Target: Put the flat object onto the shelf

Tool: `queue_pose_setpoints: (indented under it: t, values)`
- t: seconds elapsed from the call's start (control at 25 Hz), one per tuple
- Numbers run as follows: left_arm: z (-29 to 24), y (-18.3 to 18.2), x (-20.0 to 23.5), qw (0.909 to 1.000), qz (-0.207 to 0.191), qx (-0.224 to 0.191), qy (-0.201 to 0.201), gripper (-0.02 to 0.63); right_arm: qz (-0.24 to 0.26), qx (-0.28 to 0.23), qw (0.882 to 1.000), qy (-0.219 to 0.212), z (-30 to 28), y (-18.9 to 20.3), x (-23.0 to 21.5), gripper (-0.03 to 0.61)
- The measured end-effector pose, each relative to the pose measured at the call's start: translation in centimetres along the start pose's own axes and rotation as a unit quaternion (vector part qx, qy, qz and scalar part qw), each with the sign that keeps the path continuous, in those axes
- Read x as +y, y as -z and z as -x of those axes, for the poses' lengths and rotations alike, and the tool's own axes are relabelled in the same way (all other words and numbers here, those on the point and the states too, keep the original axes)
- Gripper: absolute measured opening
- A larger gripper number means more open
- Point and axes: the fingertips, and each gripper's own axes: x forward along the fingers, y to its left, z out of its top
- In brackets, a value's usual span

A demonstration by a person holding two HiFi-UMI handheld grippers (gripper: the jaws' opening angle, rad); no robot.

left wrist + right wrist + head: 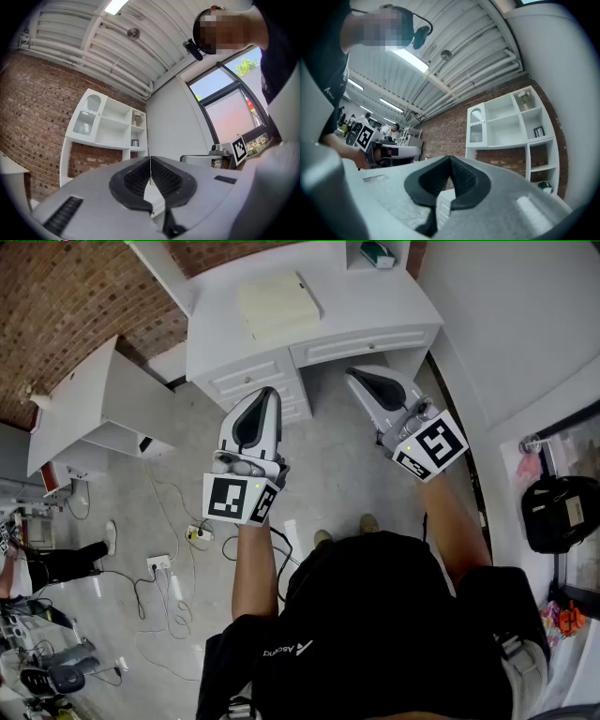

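Note:
A pale cream flat square object (278,307) lies on the white desk (366,306) ahead of me. The white shelf unit (112,124) stands against the brick wall above the desk, also seen as the shelf unit (511,126) in the right gripper view. My left gripper (263,393) is shut and empty, held in the air short of the desk's drawers. My right gripper (358,374) is likewise shut and empty, near the desk's front edge to the right of the flat object. Both point slightly upward.
A green and white item (378,253) sits in a low shelf compartment at the back right. Another white table (89,399) stands to the left. Cables and power strips (173,554) lie on the grey floor. A black bag (562,512) hangs at right.

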Motion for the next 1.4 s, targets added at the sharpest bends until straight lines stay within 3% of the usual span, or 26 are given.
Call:
queue_pose_setpoints:
  t: [0.6,1.24,1.4]
  values:
    - [0.6,0.6,2.9,0.9998,0.018,0.001,-0.003,0.002,-0.010,-0.011,1.000,0.007,-2.2,0.4,0.6,0.002]
    - [0.6,2.9,10.7,0.9995,0.021,0.016,0.015,0.002,0.001,0.040,0.999,0.037,-8.5,4.4,1.1,0.003]
    - [-0.5,4.0,13.2,0.9992,0.032,0.024,0.002,0.002,-0.005,0.050,0.998,0.033,-10.4,5.9,-0.4,0.045]
